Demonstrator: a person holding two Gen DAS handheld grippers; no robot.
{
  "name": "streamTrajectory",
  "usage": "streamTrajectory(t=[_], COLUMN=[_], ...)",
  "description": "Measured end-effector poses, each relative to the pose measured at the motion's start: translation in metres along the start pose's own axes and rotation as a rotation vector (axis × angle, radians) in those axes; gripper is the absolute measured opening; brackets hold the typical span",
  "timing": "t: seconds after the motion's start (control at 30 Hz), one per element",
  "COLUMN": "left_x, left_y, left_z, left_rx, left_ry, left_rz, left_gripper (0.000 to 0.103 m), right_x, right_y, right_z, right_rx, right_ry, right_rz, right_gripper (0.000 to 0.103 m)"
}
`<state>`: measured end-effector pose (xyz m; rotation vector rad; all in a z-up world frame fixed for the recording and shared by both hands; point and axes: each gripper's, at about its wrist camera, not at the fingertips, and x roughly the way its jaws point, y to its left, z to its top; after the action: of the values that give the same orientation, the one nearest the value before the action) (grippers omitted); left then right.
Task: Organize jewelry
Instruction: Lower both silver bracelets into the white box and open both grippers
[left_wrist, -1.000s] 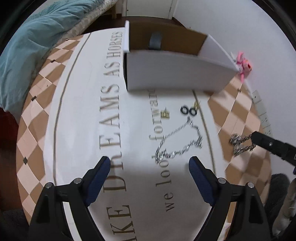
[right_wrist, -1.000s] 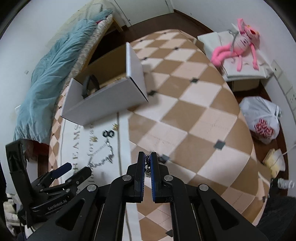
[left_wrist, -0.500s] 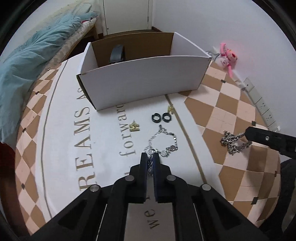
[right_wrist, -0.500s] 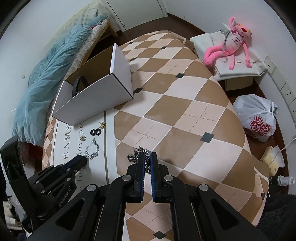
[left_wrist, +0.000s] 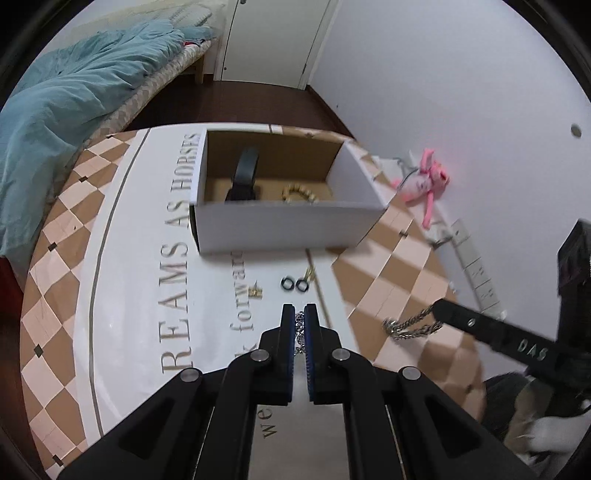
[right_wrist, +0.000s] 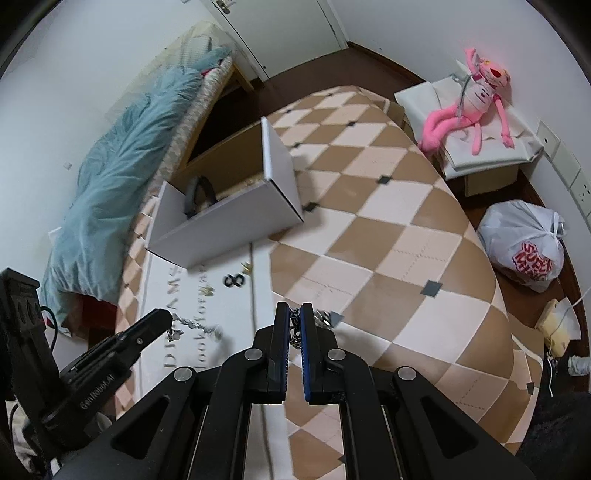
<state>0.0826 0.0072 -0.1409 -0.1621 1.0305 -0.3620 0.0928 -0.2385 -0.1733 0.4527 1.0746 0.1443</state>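
A checkered brown-and-cream floor mat (right_wrist: 406, 229) with a white lettered strip (left_wrist: 147, 280) is seen under everything, and wide bare mat lies to the right of the strip. An open white cardboard box (left_wrist: 288, 225) with a brown inside is set on the strip's far end, its long side across the left wrist view; a black band (left_wrist: 245, 173) and a gold beaded bracelet (left_wrist: 299, 192) are held inside. The left gripper (left_wrist: 300, 315) is closed on a thin silver chain bracelet (right_wrist: 195, 325), which trails rightward above the strip. The right gripper (right_wrist: 294, 317) is closed on a heavier silver link chain (left_wrist: 410, 326), which hangs off its tips above the mat. Two black rings (left_wrist: 294, 284) and two small gold pieces (left_wrist: 255, 291) are left on the strip, between the box and the grippers.
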Motion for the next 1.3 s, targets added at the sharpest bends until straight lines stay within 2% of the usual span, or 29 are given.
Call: streamTrajectory(t=[0.2, 0.37, 0.47, 0.57, 0.7, 0.93, 0.97, 1.03, 1.1, 1.13, 1.2, 1.23, 1.27, 1.3], left_x=[-0.027, -0.043, -0.045, -0.035, -0.008, 0.039, 0.045, 0.053, 0.058, 0.060, 0.061, 0.061, 0.062, 0.062], left_y=[-0.002, -0.001, 0.002, 0.009, 0.022, 0.042, 0.045, 0.050, 0.053, 0.056, 0.058, 0.058, 0.058, 0.059], left_z=[0.035, 0.077, 0.104, 0.127, 0.152, 0.174, 0.176, 0.179, 0.180, 0.180, 0.178, 0.178, 0.176, 0.175], left_rx=[-0.019, -0.018, -0.007, -0.006, 0.006, 0.009, 0.002, -0.020, -0.035, -0.046, -0.044, -0.038, -0.030, -0.024], left_ry=[-0.056, -0.104, -0.123, -0.114, -0.063, 0.031, 0.048, 0.080, 0.095, 0.099, 0.101, 0.105, 0.109, 0.111], left_rz=[-0.042, -0.060, -0.050, -0.039, -0.004, 0.039, 0.050, 0.105, 0.124, 0.134, 0.173, 0.205, 0.253, 0.282], left_gripper=[0.002, 0.002, 0.002, 0.002, 0.002, 0.002, 0.006, 0.006, 0.006, 0.007, 0.007, 0.008, 0.015, 0.025], right_x=[-0.022, -0.045, -0.048, -0.035, -0.004, 0.057, 0.064, 0.080, 0.090, 0.093, 0.096, 0.096, 0.095, 0.093], right_y=[0.022, 0.051, 0.072, 0.090, 0.103, 0.111, 0.111, 0.110, 0.107, 0.106, 0.103, 0.102, 0.101, 0.100], right_z=[0.027, 0.074, 0.104, 0.133, 0.161, 0.180, 0.182, 0.186, 0.188, 0.189, 0.189, 0.189, 0.188, 0.187], right_rx=[-0.043, -0.094, -0.146, -0.188, -0.214, -0.259, -0.267, -0.268, -0.270, -0.268, -0.267, -0.270, -0.271, -0.278], right_ry=[-0.035, -0.083, -0.101, -0.087, -0.030, 0.070, 0.084, 0.126, 0.152, 0.160, 0.170, 0.168, 0.163, 0.153], right_rz=[0.048, 0.102, 0.104, 0.082, 0.039, -0.057, -0.069, -0.089, -0.111, -0.120, -0.139, -0.150, -0.161, -0.175], right_gripper=[0.006, 0.006, 0.006, 0.006, 0.006, 0.006, 0.006, 0.006, 0.006, 0.008, 0.018, 0.032, 0.044, 0.048])
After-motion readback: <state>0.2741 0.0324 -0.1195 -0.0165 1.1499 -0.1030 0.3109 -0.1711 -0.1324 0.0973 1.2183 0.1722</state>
